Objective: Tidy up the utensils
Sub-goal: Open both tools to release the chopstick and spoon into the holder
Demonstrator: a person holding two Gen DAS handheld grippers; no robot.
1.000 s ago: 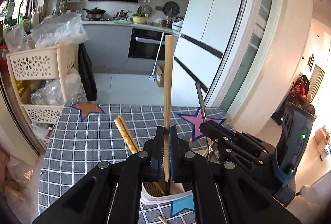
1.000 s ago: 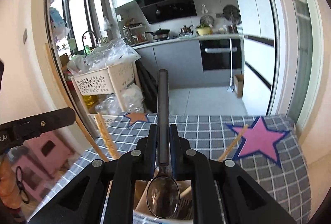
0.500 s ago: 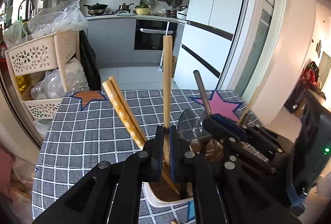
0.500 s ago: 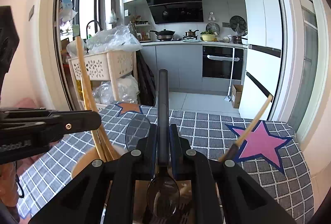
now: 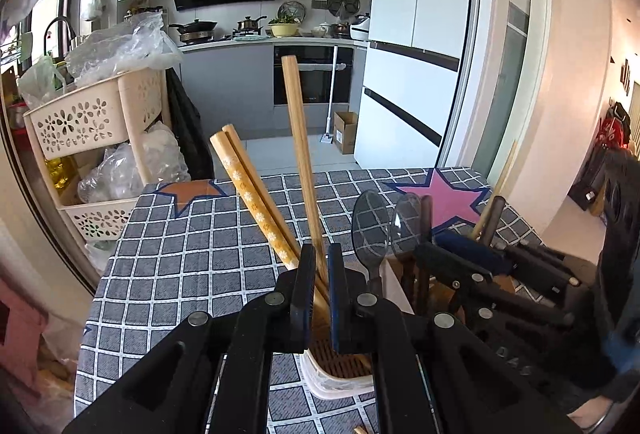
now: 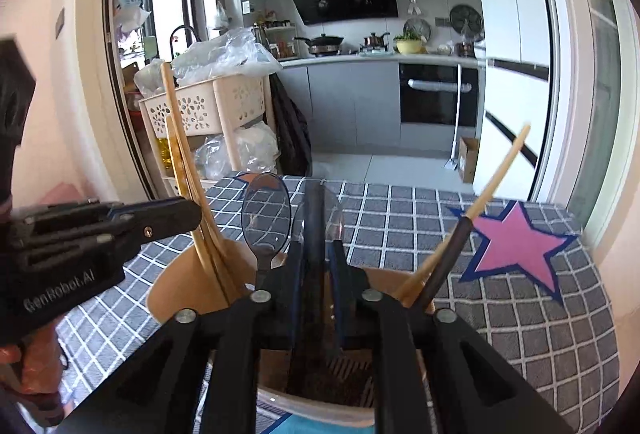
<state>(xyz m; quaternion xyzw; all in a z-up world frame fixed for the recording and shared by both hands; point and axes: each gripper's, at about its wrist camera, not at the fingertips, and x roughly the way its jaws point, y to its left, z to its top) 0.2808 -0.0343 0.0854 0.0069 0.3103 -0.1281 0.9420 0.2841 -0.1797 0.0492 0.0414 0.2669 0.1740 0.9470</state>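
My left gripper [image 5: 319, 254] is shut on a plain wooden chopstick [image 5: 301, 157] whose lower end is down inside the utensil holder [image 5: 340, 386]. A pair of flower-patterned chopsticks [image 5: 256, 201] and a dark clear spoon [image 5: 370, 222] stand in the holder beside it. My right gripper [image 6: 316, 254] is shut on the dark handle of a spoon [image 6: 314, 218], lowered into the same brown holder [image 6: 176, 286]. The left gripper [image 6: 160, 220] shows at the left of the right wrist view.
The holder stands on a grey checked tablecloth [image 5: 192, 266] with a pink star [image 6: 520, 246] and an orange star [image 5: 192, 191]. Another chopstick [image 6: 500, 169] and a dark handle [image 6: 448, 262] lean at the holder's right. A cream basket shelf [image 5: 92, 125] stands beyond the table's left edge.
Both grippers have dropped lower, sinking the chopstick and the spoon deeper into the holder. The held chopstick now tilts left at its top.
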